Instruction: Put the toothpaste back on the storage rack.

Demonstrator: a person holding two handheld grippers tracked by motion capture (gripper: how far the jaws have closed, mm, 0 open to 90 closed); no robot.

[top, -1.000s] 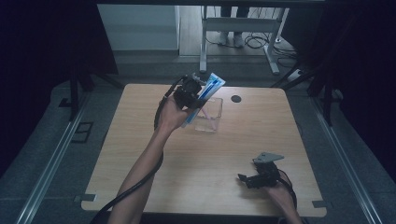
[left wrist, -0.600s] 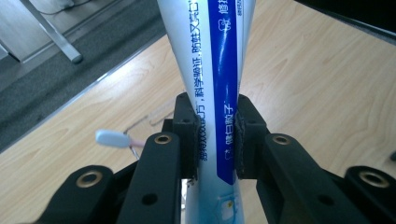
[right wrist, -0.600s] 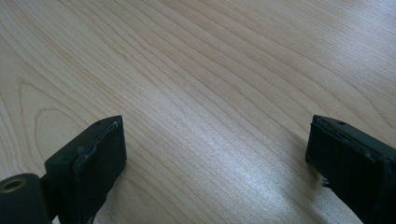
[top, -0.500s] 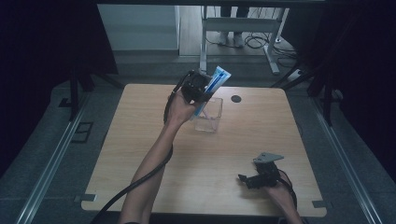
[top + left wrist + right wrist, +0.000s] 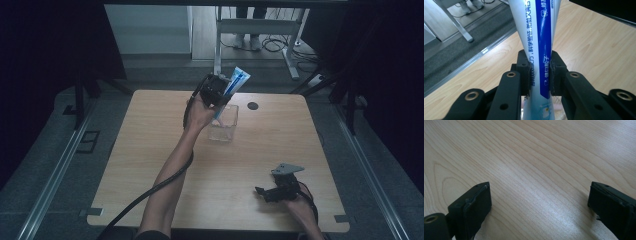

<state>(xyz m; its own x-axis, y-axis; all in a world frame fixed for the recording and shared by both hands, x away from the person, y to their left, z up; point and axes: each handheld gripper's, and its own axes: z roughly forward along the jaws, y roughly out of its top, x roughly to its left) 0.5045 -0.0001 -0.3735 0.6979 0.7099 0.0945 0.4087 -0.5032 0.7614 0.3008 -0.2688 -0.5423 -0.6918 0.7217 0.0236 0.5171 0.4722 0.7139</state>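
**Tube swings upright over the glass**

Now the left gripper (image 5: 218,92) holds the blue-and-white tube (image 5: 235,81) steeper than it did a second ago: the tube leaned low across the clear glass (image 5: 223,123) then, and it now points up and toward the far edge of the surface (image 5: 150,130), its lower end dipping behind the glass rim. In the left gripper view the jaws are clamped on the tube (image 5: 541,50), the pads pressing its sides, and the grip looks unchanged. The hand has drifted slightly toward the far right corner, bringing the tube more squarely above the glass, which stands in the far middle of the surface, near a small dark disc (image 5: 253,105).

This suggests the tube is being lined up to stand in the glass; whether its bottom end is already inside cannot be told.

The right gripper (image 5: 265,192) rests near the right corner of the near edge, as before, its jaws wide apart over bare wood.
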